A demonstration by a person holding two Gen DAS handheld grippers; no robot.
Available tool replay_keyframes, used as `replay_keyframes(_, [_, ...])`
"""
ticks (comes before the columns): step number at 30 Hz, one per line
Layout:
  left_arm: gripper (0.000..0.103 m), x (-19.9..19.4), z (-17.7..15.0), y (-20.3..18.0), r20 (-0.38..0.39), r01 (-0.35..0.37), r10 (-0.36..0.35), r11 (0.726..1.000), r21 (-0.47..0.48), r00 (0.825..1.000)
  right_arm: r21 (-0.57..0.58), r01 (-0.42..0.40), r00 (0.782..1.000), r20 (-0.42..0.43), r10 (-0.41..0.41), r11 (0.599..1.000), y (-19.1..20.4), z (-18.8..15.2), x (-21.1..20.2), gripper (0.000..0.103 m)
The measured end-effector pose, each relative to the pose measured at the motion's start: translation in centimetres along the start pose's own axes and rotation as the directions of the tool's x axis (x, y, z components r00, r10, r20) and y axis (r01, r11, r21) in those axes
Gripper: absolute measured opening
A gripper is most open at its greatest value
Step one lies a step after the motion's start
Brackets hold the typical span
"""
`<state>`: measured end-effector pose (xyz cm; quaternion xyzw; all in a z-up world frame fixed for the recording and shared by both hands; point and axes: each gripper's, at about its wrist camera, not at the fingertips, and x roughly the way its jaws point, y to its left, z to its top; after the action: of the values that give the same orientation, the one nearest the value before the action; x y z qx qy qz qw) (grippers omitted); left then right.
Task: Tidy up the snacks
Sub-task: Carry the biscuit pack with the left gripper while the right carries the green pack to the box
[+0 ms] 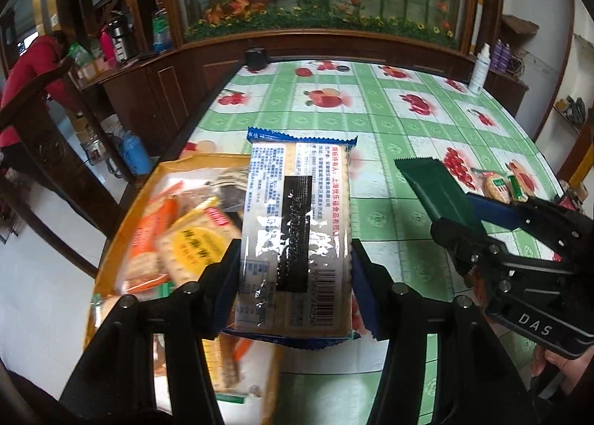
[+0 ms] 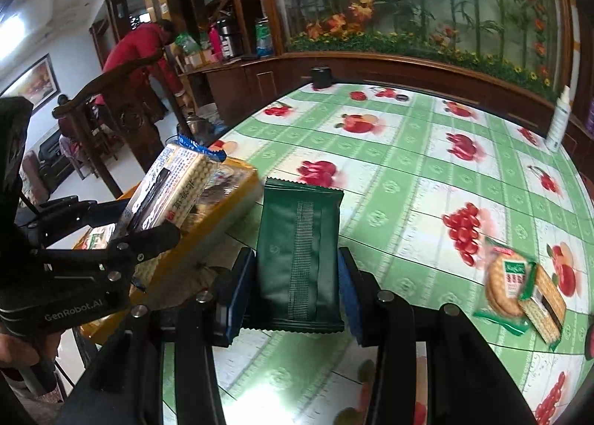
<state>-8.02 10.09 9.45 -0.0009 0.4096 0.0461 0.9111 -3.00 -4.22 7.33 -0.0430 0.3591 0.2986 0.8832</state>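
Holding a clear blue-edged cracker pack [image 1: 295,235], barcode and printed label facing up, the left claw [image 1: 295,272] pinches it above the yellow snack box [image 1: 111,239] at the table's [image 1: 389,120] left edge. Right claw [image 2: 295,284] pinches a dark green matte snack pouch [image 2: 299,258] with crimped ends, beside the box. Two green-wrapped cracker packs [image 2: 519,284] lie on the table, far right.

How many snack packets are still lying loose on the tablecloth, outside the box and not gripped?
2: a round-biscuit packet and a square-cracker packet, overlapping near the table's right edge. More may sit outside the frame.
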Motion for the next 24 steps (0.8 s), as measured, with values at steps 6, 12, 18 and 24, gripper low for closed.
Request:
replay_keyframes(6, [0.057,-1.5,-0.4,3.7,0.013,-0.035,0.036,0.998,-0.051,0.999,-0.048,-0.044,0.999,-0.011,0.044,0.998,2.5,1.1,1.3,0.044])
replay_keyframes(12, [0.057,-2.4,-1.2,8.6,-0.008,-0.089,0.088,0.989,-0.119,0.996,-0.107,-0.109,0.994,-0.026,0.107,0.988,5.9,2.3,3.0,0.044])
replay_keyframes(18, [0.057,-1.2,-2.7,11.5,-0.064,-0.116,0.107,0.979,-0.169,0.992,-0.14,-0.172,0.984,-0.062,0.165,0.975,8.8,3.5,6.0,0.044])
replay_keyframes(24, [0.057,1.2,-3.1,12.7,-0.118,-0.111,0.089,0.974,-0.199,0.989,-0.15,-0.184,0.979,-0.113,0.168,0.971,10.6,5.0,9.8,0.044])
